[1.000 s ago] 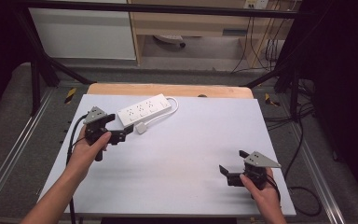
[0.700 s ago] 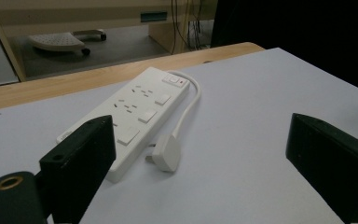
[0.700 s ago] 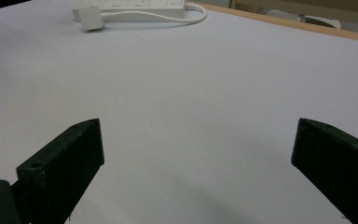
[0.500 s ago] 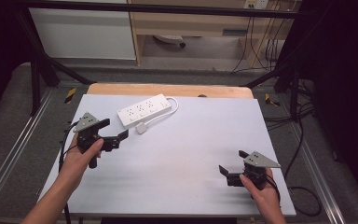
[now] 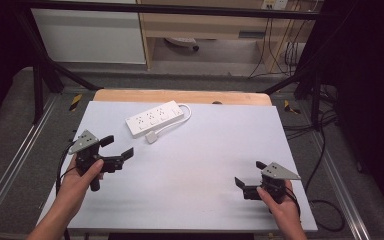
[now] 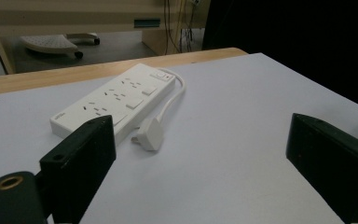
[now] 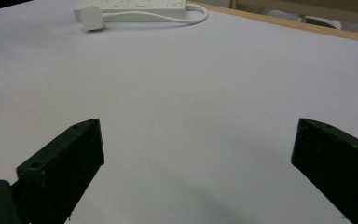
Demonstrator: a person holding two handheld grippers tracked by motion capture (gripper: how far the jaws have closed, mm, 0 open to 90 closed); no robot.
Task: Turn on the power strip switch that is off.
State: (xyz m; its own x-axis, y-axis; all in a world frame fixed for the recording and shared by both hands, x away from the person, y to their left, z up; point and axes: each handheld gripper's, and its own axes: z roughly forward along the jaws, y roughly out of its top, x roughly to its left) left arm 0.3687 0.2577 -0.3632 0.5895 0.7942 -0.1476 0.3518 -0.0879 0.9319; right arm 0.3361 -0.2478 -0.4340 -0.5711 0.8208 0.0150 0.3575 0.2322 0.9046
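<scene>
At the far left of the bench: white power strip with loose plug just beside it, easily shoved or cord-snagged by a skewed reach from the released left claw; right claw released too, well apart.

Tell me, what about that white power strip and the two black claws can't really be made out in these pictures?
- power strip: socket marks are too small in the high view; the right gripper view's top edge cuts it off.
- plug: its prongs face away in the left gripper view.
- left gripper: its handle is hidden by the hand in the high view.
- right gripper: its handle is likewise covered by the hand.
</scene>
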